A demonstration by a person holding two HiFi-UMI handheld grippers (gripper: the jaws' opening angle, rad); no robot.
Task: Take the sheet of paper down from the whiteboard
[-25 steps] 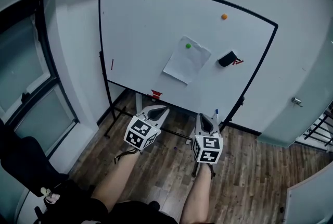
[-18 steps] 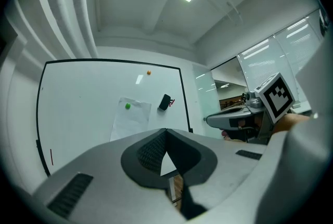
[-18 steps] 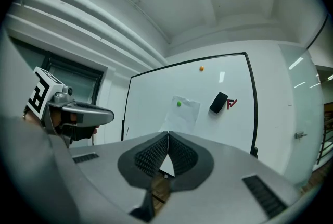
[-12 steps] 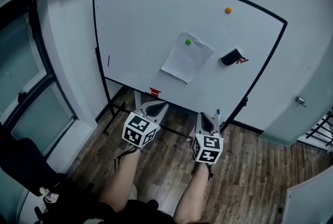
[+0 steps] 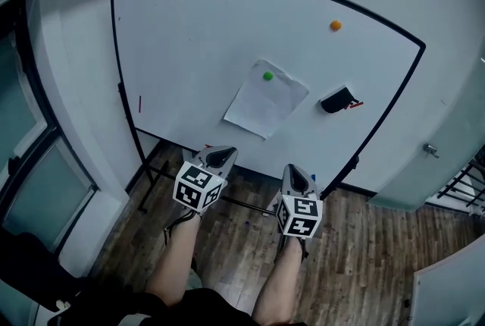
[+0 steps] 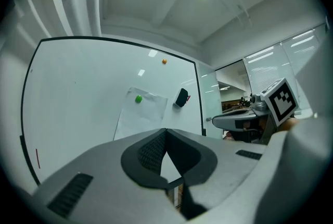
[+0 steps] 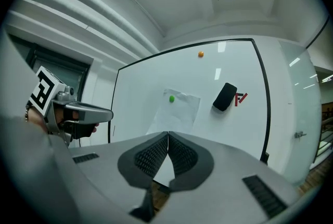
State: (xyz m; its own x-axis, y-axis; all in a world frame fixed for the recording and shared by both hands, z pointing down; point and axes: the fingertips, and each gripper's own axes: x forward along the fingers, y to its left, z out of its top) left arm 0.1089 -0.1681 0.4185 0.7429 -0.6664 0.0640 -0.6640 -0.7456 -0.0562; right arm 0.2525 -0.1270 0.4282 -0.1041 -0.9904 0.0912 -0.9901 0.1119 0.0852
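Head view puts both tools low in the frame, over the wooden floor [image 5: 364, 256]. They point up the picture at the whiteboard [image 5: 189, 36] and are well apart from it. The left tool [image 5: 218, 156] has its jaws pressed together with nothing between them; the left gripper view shows the ribbed pads [image 6: 151, 151] meeting at the tip. The right tool [image 5: 294, 177] is likewise closed and empty, its pads touching in the right gripper view.

The sheet of paper [image 5: 265, 101] hangs on the whiteboard at the centre of the frame, just above the tools in the picture. It is white and looks blank, tilted with its top leaning right. A green magnet [image 5: 267, 76] pins it near its upper edge. To its right sits a black eraser [image 5: 336, 100], and an orange magnet [image 5: 336, 25] is higher, toward the upper right.
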